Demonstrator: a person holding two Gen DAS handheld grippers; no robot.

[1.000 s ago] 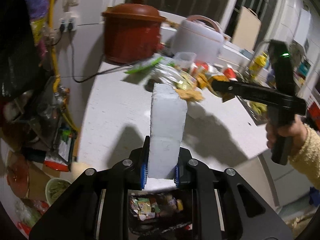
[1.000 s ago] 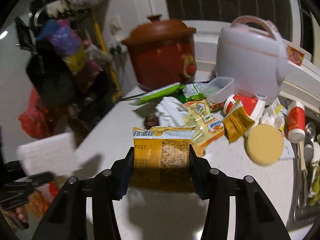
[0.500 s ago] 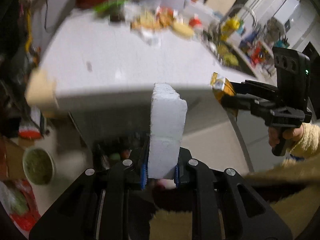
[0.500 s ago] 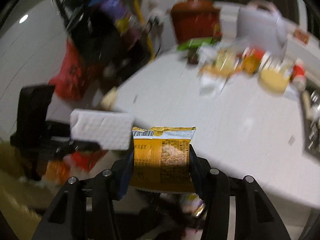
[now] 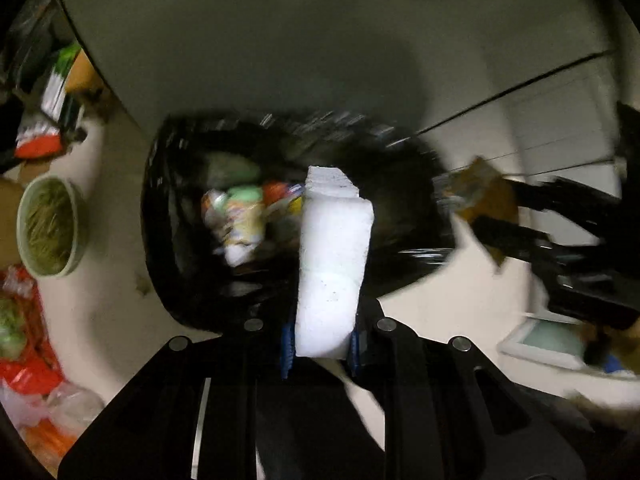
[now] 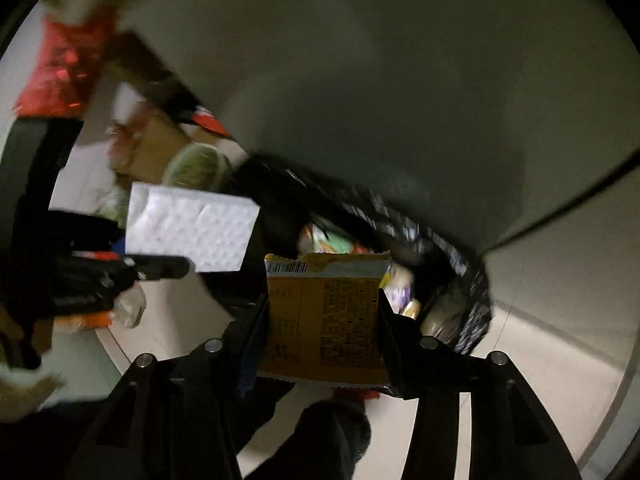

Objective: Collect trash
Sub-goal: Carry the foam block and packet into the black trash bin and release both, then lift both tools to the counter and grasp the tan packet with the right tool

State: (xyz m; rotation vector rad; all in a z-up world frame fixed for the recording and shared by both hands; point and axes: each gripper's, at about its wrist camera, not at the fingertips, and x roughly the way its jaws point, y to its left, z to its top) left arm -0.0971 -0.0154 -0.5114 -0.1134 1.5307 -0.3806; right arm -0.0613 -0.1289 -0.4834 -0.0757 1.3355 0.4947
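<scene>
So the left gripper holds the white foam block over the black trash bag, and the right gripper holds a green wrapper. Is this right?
Not quite: the wrapper is yellow, not green. The right wrist view shows the right gripper shut on a yellow wrapper. The rest stands: the left gripper holds the white foam block over the black trash bag.

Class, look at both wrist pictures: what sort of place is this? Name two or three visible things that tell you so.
Probably the floor of a home kitchen, beside a cabinet. A bin lined with a black bag holds food wrappers, a green bowl of greens stands on the pale floor, and red bags and cardboard crowd the corner.
</scene>
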